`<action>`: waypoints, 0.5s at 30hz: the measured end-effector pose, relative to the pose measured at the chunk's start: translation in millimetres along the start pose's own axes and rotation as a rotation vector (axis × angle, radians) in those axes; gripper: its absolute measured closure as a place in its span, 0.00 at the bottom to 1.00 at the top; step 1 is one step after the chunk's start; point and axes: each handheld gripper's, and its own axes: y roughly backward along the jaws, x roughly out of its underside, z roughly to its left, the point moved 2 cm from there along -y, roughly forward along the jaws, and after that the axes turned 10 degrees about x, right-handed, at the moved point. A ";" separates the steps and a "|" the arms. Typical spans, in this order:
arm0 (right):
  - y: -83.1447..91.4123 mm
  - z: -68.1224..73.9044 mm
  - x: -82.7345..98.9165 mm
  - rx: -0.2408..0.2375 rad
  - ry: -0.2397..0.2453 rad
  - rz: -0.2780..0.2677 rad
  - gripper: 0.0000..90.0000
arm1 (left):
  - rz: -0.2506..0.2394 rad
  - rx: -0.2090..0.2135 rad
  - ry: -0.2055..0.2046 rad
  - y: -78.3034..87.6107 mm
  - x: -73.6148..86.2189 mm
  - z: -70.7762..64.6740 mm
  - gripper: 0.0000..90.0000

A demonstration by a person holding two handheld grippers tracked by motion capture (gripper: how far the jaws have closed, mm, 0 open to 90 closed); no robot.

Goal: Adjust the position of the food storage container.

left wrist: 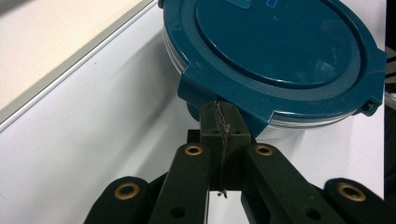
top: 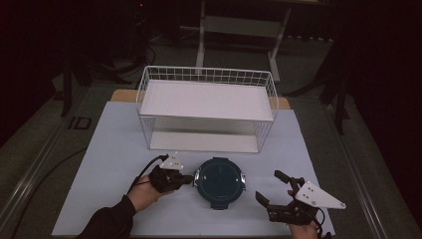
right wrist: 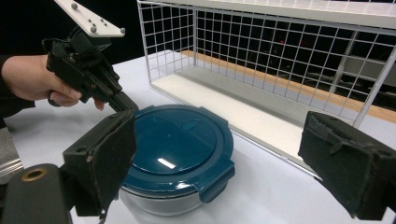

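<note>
Two grippers flank the round teal-lidded container [top: 219, 182] on the white mat in the high view: the left gripper [top: 188, 178] pinched together at its rim, the right gripper [top: 272, 188] spread wide, its hand cut off below. In the left gripper view, clenched jaws meet a lid clasp [left wrist: 219, 100]; the container's far edge is cropped. In the right gripper view, released jaws frame the container before the wire basket [right wrist: 280, 51].

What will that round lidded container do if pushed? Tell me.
The container is wide, low and flat-based, so it will probably slide, not tip or roll. Its clear base looks like glass: likely heavy and breakable. The glossy lid may be slippery.
</note>
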 end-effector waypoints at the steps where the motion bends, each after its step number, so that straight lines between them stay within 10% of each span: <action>1: 0.0 0.2 0.0 0.000 0.002 0.000 0.12 | -0.001 0.005 -0.002 0.3 0.3 0.2 1.00; 7: 1.8 1.4 0.2 0.001 0.005 0.001 0.12 | -0.014 -0.001 -0.013 9.8 -2.7 -2.4 0.90; 15: 2.1 3.1 -0.6 0.001 0.012 -0.001 0.12 | -0.129 0.034 0.036 38.9 -9.6 -6.6 0.25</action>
